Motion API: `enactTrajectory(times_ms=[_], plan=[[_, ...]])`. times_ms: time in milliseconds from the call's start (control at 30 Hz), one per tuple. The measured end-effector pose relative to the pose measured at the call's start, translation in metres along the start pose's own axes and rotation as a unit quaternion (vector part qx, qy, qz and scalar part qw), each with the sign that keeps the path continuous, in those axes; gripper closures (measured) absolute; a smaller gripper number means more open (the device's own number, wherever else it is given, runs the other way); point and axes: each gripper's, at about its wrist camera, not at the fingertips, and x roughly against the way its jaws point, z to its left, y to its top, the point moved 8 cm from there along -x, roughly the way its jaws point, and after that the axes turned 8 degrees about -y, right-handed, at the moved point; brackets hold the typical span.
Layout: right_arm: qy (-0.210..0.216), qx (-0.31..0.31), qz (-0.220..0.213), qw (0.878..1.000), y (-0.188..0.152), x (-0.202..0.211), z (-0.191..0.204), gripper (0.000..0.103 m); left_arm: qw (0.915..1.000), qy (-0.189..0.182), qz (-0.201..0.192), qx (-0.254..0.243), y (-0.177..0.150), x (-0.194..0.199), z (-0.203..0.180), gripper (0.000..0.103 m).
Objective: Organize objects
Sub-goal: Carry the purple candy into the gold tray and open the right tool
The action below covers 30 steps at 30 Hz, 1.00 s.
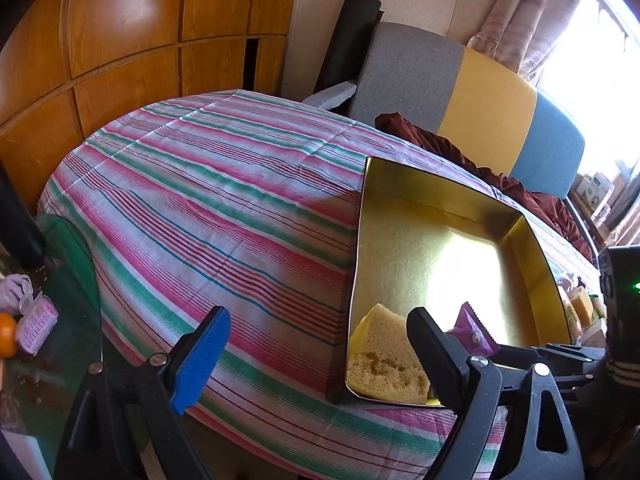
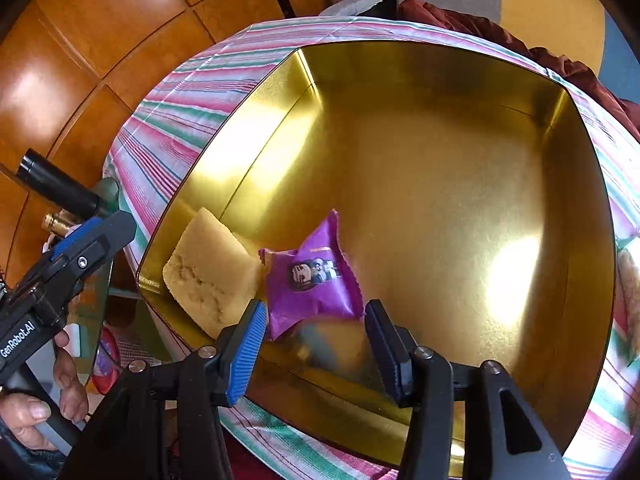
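Purple packet (image 1: 472, 330) half hidden behind left gripper's finger (image 1: 434, 354).

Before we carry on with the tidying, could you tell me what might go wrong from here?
The right gripper sits low inside the gold tin, its fingers either side of the purple packet; lifting out could drag the packet along. The tin overhangs the near table edge, so a knock on its rim might tip it. The cake piece lies close and could get squashed.

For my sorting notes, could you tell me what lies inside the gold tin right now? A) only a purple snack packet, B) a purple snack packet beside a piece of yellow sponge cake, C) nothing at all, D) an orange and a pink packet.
B: the right wrist view shows the purple snack packet lying beside the yellow sponge cake on the floor of the gold tin.
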Motion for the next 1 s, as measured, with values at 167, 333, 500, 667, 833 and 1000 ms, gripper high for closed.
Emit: enactTrajectory(times_ms=[167,333,500,667,833,1000], plan=[[0.002,-0.014,-0.024,1.0,-0.002,0.019,-0.008,0.044,0.9999,-0.001,-0.003,-0.015,0.0,0.004,-0.01,0.013],[-0.01,-0.024,-0.054,0.998,-0.001,0.039,-0.02,0.036,0.9992,-0.011,-0.004,-0.038,-0.003,0.007,-0.028,0.013],[-0.02,-0.05,-0.076,0.996,-0.005,0.061,-0.043,0.03,0.9983,-0.029,0.0,-0.05,-0.008,0.009,-0.045,0.013],[-0.039,-0.083,-0.095,0.991,-0.01,0.08,-0.081,0.029,0.9973,-0.039,0.01,-0.061,-0.012,0.009,-0.059,0.013],[-0.081,-0.117,-0.097,0.985,-0.025,0.098,-0.141,0.027,0.9962,-0.049,0.024,-0.067,-0.015,0.005,-0.073,0.013],[-0.144,-0.141,-0.095,0.975,-0.041,0.123,-0.219,0.021,0.9927,-0.072,0.034,-0.09,-0.015,0.004,-0.099,0.013]])
